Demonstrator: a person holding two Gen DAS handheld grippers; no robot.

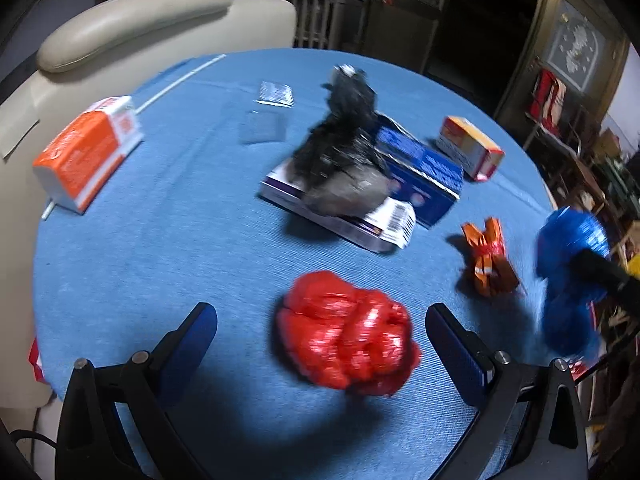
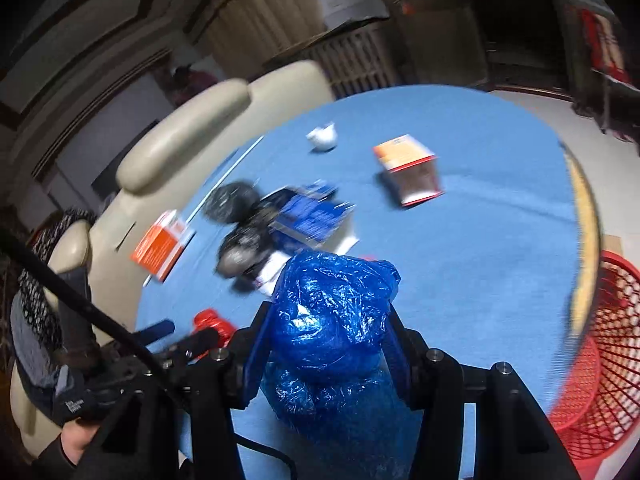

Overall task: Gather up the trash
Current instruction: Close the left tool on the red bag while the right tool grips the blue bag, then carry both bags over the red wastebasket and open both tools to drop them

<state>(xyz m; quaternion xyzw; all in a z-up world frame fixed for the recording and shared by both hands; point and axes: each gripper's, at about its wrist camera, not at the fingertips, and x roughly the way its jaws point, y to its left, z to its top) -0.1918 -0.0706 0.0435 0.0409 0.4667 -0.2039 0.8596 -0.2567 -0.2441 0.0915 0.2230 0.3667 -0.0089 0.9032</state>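
Observation:
A crumpled red plastic bag (image 1: 348, 336) lies on the blue tablecloth (image 1: 160, 248). My left gripper (image 1: 320, 312) stands open around it, one blue-padded finger on each side, and neither pad touches it. My right gripper (image 2: 326, 320) is shut on a crumpled blue plastic bag (image 2: 332, 320), held above the table near its right edge. That blue bag (image 1: 572, 248) also shows at the right of the left wrist view. A small orange wrapper (image 1: 490, 260) lies between the two bags. A black bag (image 1: 340, 148) sits on a white and purple box (image 1: 384, 224).
A red mesh basket (image 2: 600, 360) stands beside the table at the right. On the cloth lie a blue box (image 1: 424, 172), an orange-yellow box (image 1: 468, 148), an orange-white carton (image 1: 88, 156) and a foil pack (image 1: 274, 94). A beige chair (image 1: 132, 24) stands behind.

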